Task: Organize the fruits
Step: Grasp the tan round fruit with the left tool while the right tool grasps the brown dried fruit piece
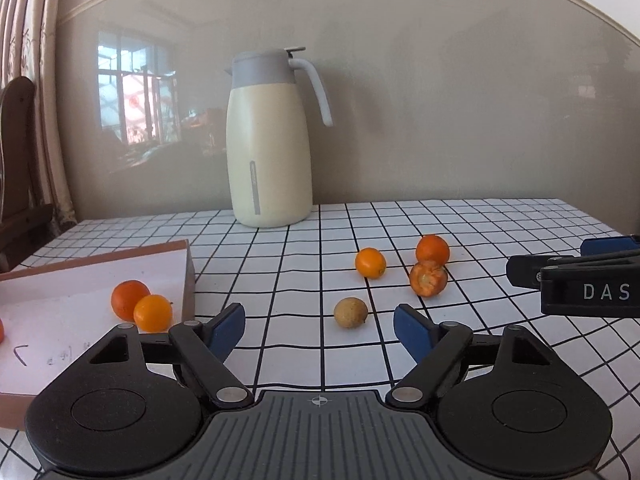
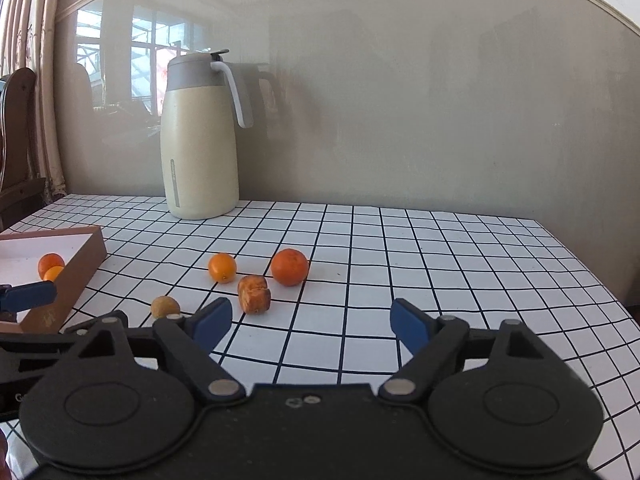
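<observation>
While both grippers hang above the checked tabletop (image 1: 500, 216), neither holds anything: left gripper (image 1: 319, 330) fingers part open, right gripper (image 2: 311, 322) fingers likewise, nothing between them. 4 loose fruits lie ahead. The small brownish fruit (image 1: 351, 312), possibly a longan, lies just ahead of the left fingers, slightly right of their centreline; roundish, no long axis to mind. Left hand is nearer to it. In the right view, the peeled piece (image 2: 254, 294) lies ahead-left, with orange (image 2: 289, 267) and small orange (image 2: 222, 267) beyond. The box (image 1: 188, 276) at left already holds 2 oranges (image 1: 141, 306).
</observation>
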{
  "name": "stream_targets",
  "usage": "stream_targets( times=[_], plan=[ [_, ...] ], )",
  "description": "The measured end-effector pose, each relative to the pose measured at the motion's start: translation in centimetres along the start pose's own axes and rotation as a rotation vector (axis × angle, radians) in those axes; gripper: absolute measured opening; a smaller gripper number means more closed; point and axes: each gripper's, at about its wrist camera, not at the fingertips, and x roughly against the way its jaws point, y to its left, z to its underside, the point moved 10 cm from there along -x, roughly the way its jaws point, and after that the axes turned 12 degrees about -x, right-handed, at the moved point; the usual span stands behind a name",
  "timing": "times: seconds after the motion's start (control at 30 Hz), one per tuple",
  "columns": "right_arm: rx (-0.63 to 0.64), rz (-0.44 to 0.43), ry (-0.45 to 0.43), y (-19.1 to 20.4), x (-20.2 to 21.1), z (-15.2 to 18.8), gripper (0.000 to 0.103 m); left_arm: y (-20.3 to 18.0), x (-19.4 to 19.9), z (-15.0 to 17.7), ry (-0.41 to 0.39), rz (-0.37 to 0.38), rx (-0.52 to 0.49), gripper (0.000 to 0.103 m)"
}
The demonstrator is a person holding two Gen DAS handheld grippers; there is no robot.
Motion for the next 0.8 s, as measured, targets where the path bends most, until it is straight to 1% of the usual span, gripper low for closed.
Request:
stream_targets(
  times=[0.03, 0.07, 0.2, 0.23, 0.27, 0.37, 0.43, 0.47, 0.53, 0.63, 0.8],
  plan=[
    [0.0, 0.004, 0.008, -0.1, -0.5, 0.2, 0.078, -0.2, -0.5, 0.0, 0.007, 0.005, 0.002, 0.079],
    [0.001, 0.005, 0.021, -0.1, -1.1, 0.4, 0.074, -0.5, -1.2, 0.1, 0.015, 0.012, -0.002, 0.078],
    [0.013, 0.013, 0.062, -0.2, -3.3, 0.9, 0.068, -1.7, -3.3, 0.6, 0.069, 0.05, -0.022, 0.063],
    [0.01, 0.007, 0.068, -0.2, -3.7, 0.9, 0.067, -1.8, -3.8, 0.7, 0.081, 0.06, -0.02, 0.061],
    [0.005, 0.0, 0.069, -0.1, -4.0, 0.8, 0.067, -1.8, -4.4, 0.8, 0.094, 0.066, -0.015, 0.06],
    [-0.001, -0.007, 0.081, 0.2, -4.9, 0.7, 0.067, -1.7, -5.8, 1.0, 0.119, 0.082, 0.01, 0.052],
    [-0.004, -0.012, 0.09, 0.6, -5.5, 0.7, 0.067, -1.6, -6.7, 1.3, 0.149, 0.113, 0.038, 0.042],
    [-0.003, -0.015, 0.097, 0.8, -5.8, 0.8, 0.067, -1.5, -7.1, 1.4, 0.163, 0.136, 0.054, 0.04],
    [-0.004, -0.02, 0.104, 1.1, -6.4, 0.9, 0.067, -1.5, -7.4, 1.1, 0.16, 0.143, 0.054, 0.037],
    [-0.011, -0.032, 0.114, 1.7, -7.1, 0.8, 0.066, -0.7, -8.1, 0.6, 0.142, 0.113, 0.04, 0.036],
    [0.004, -0.031, 0.129, 2.7, -8.3, 0.9, 0.063, 0.2, -9.5, 0.7, 0.167, 0.117, 0.08, 0.036]
  ],
)
